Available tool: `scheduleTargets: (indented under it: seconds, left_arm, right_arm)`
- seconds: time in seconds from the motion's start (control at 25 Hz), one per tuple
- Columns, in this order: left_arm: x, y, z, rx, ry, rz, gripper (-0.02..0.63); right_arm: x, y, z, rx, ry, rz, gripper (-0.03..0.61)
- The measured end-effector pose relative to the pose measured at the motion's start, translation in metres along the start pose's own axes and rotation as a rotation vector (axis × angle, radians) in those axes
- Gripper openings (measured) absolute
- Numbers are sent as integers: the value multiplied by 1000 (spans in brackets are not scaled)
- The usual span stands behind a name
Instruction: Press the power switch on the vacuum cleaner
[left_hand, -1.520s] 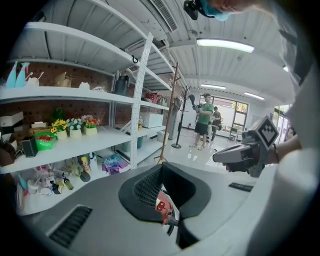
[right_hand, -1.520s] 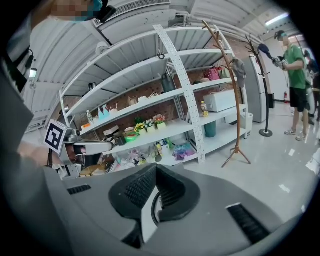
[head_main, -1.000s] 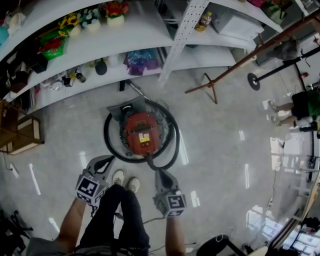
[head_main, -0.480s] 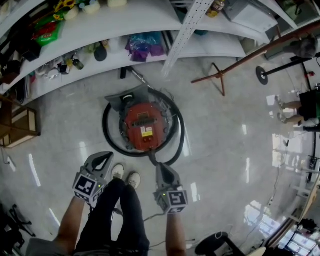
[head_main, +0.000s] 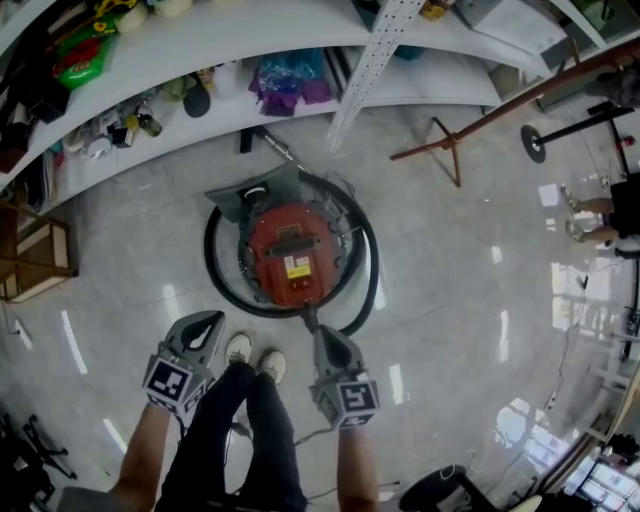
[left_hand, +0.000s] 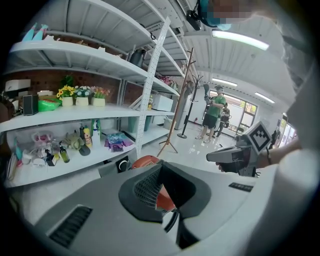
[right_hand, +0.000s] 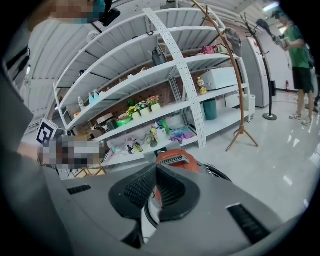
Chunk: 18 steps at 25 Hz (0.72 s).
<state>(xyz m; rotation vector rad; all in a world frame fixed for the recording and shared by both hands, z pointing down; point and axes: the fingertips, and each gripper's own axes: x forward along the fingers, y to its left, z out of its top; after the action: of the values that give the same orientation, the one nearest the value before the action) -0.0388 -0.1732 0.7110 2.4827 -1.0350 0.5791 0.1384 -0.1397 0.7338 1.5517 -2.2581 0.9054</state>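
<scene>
Over the last second the view has closed in on the vacuum cleaner (head_main: 290, 255). It now sits a little larger and more central on the floor, and the shelves (head_main: 420, 88) have slid towards the far edge. The person seems to have leaned or stepped in. Both tongs have come forward with them but remain low, on the near side of the machine.

The right tongs (head_main: 322, 338) have their tips together, hold nothing, and sit just beside the near loop of the black hose (head_main: 215, 285) that rings the red body. The left tongs (head_main: 207, 322) are also closed and empty. They are further to the left, near the person's shoes (head_main: 250, 355) and well apart from the machine.

So the approach is nearly made but nothing is pressed yet. The switch is probably among the dark fittings on the red top, though it is too small to pick out.

On the shelves stand pots of flowers (left_hand: 82, 100) and small bottles (head_main: 145, 122), and a purple bag (head_main: 285, 85) lies lower down.
</scene>
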Motion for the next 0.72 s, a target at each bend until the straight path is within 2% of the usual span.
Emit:
scheduleTargets:
  seconds: [0.72]
  left_arm:
    - [30,14,-44,-5,16,-5,8]
  right_arm:
    - [51,-35,-47,-4,13,-11,12]
